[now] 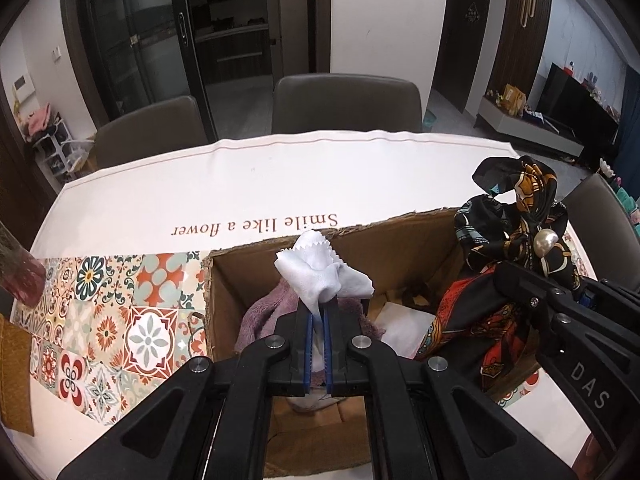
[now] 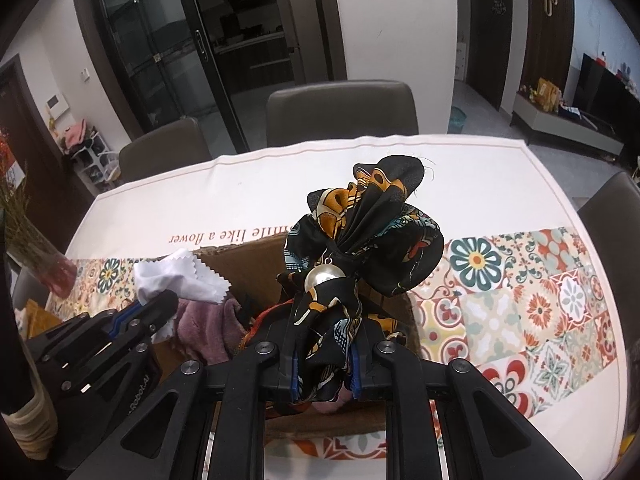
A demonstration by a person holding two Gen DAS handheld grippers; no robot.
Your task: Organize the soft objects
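An open cardboard box (image 1: 256,252) (image 2: 240,250) stands on the table. Over its opening my left gripper (image 1: 319,312) (image 2: 160,300) is shut on a small white cloth (image 1: 320,274) (image 2: 180,276) with zigzag edges. To its right my right gripper (image 2: 323,344) (image 1: 520,276) is shut on a black patterned scarf (image 2: 360,236) (image 1: 516,220) that carries a large pearl bead (image 2: 320,278) (image 1: 546,242). The scarf bunches above the fingers and trails down into the box. Inside lie a mauve fleece cloth (image 1: 262,316) (image 2: 208,328) and something flat and white (image 1: 404,328).
A white tablecloth (image 1: 260,184) with tile pattern and the words "Smile like a flower" covers the table. A vase (image 2: 60,276) with dried stems stands at the left edge. Grey chairs (image 1: 346,102) ring the far side and another (image 2: 612,208) sits at right.
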